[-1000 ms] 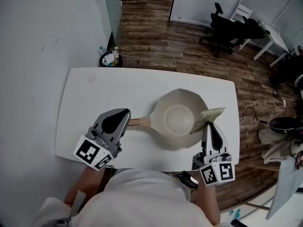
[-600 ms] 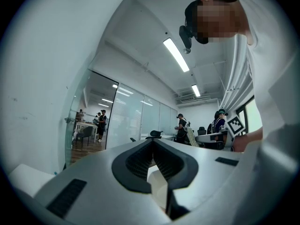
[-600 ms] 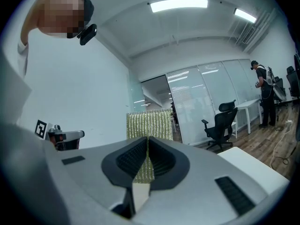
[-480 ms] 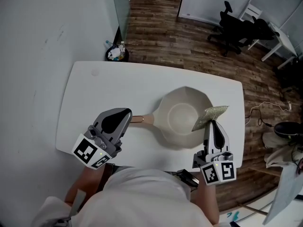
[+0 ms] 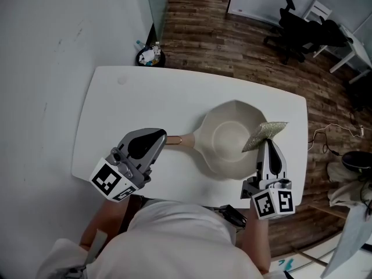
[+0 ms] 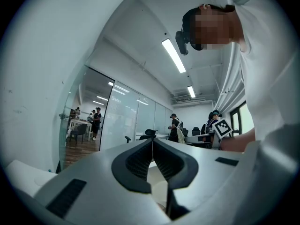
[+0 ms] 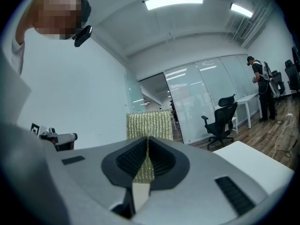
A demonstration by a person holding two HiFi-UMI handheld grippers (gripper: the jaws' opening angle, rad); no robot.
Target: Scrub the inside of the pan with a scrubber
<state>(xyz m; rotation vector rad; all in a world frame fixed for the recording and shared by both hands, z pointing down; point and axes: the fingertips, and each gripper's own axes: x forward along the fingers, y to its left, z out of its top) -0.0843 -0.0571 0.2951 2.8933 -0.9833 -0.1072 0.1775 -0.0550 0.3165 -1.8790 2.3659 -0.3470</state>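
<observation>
- Right gripper [image 5: 269,147]: jaws clamped on the scrubber [image 5: 264,135], held over the right rim of the pan [image 5: 224,150].
- Lower the scrubber flat onto the inner wall.
- Left gripper [image 5: 161,137]: jaws together, at the handle [image 5: 177,139]. Brace the handle before scrubbing.
- The pan sits on the table [image 5: 145,97].

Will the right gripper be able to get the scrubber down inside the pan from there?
Probably yes. The right gripper holds the scrubber at the right rim of the pan, and the open pan has nothing in the way.
</observation>
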